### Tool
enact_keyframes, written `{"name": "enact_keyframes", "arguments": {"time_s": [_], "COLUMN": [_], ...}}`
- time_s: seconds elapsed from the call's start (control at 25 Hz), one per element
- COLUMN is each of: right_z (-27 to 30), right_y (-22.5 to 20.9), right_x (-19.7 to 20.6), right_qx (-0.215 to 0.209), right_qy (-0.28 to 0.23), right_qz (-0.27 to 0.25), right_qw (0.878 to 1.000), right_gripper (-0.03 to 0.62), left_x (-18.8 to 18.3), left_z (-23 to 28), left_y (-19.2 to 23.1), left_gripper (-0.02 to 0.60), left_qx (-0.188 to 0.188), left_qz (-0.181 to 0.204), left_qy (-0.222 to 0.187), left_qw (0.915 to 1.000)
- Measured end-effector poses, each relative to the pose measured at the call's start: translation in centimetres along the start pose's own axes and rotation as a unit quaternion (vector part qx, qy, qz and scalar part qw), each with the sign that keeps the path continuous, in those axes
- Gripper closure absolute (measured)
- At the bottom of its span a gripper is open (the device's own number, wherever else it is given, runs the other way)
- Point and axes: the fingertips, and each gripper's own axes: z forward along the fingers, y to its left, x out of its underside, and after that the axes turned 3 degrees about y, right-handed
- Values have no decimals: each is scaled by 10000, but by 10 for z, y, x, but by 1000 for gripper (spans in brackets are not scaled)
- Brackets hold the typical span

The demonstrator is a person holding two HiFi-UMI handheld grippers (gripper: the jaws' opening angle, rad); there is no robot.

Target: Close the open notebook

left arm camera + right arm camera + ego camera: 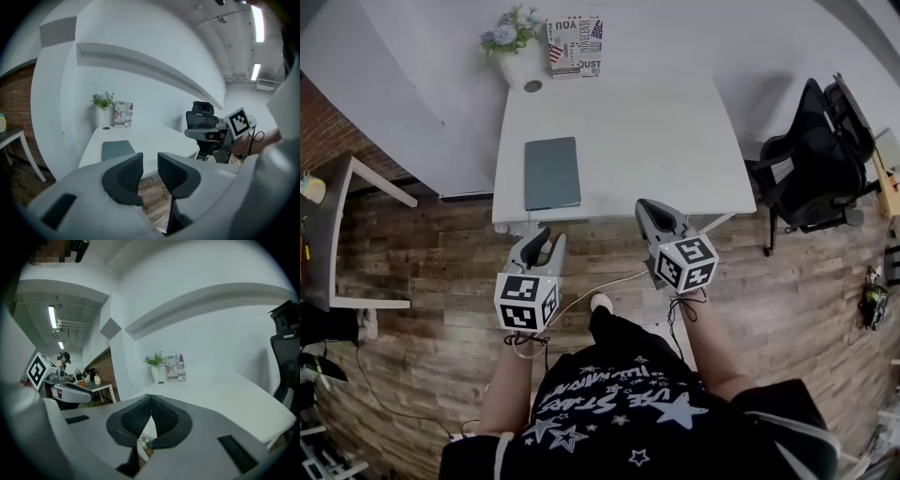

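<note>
Head view: the notebook (552, 173) lies shut and flat near the front left edge of the table (656, 141), with the left tool (546, 242) and the right tool (653, 210) held at the near side, clear of it. Left gripper view: this tool's jaws stand apart and empty, with the notebook ahead beyond them; in my judgement a fresh reach could catch the cover's edge and lift it, or push the notebook off the near edge. Right gripper view: the jaws meet at the tips with nothing between them, and the notebook does not show.

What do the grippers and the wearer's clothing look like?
The left gripper and right gripper are light grey with dark ribbed jaws, each bearing a white cube of black square markers. A white cable runs between them. The shirt is black with white stars.
</note>
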Motion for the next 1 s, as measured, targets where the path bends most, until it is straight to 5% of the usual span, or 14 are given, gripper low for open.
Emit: {"name": "enact_keyframes", "arguments": {"time_s": [0.36,1.0], "right_z": [-66,-185], "right_y": [49,142], "right_x": [11,73], "right_qx": [168,137], "right_qy": [-65,80], "right_qz": [-155,-176], "right_qw": [9997,9997], "right_gripper": [592,592], "left_x": [32,118], "left_z": [-67,-187], "left_y": [-27,-79], "left_gripper": [538,557], "left_qx": [3,-186], "left_qz": [55,-76], "left_qy": [-95,45], "left_qw": [9999,9998]}}
